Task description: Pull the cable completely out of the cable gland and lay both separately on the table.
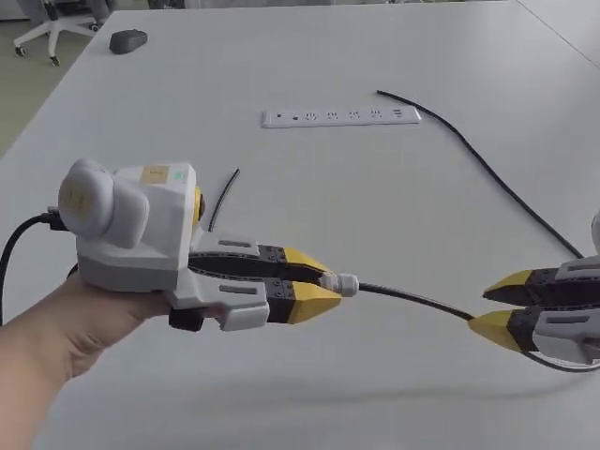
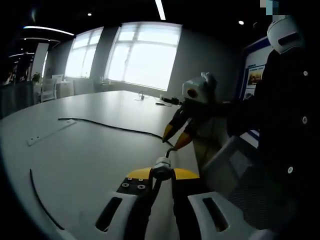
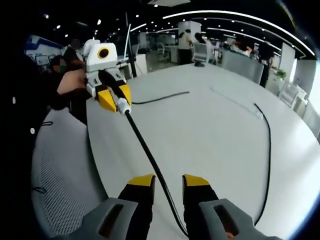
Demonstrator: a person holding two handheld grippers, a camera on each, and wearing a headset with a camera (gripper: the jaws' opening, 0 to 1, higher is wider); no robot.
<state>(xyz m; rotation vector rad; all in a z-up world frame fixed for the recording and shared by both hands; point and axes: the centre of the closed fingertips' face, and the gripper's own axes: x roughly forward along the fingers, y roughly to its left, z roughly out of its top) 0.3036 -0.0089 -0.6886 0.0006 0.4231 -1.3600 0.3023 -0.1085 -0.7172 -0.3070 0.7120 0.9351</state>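
Observation:
My left gripper (image 1: 328, 284) is shut on the white cable gland (image 1: 343, 283), held a little above the white table (image 1: 375, 216). A thin black cable (image 1: 412, 298) runs from the gland rightwards to my right gripper (image 1: 492, 305). That gripper's yellow jaws stand apart, with the cable passing between them close to the lower one. In the right gripper view the cable (image 3: 142, 142) runs from between my right gripper (image 3: 169, 182) up to the gland (image 3: 121, 106) in the left gripper (image 3: 116, 102). In the left gripper view the gland (image 2: 162, 167) sits at the tips of my left gripper (image 2: 162, 173).
A white power strip (image 1: 342, 116) lies at the middle back, and its black lead (image 1: 487, 169) runs to the right edge. A short black cable piece (image 1: 223, 199) lies behind the left gripper. A dark mouse (image 1: 128, 40) sits far left.

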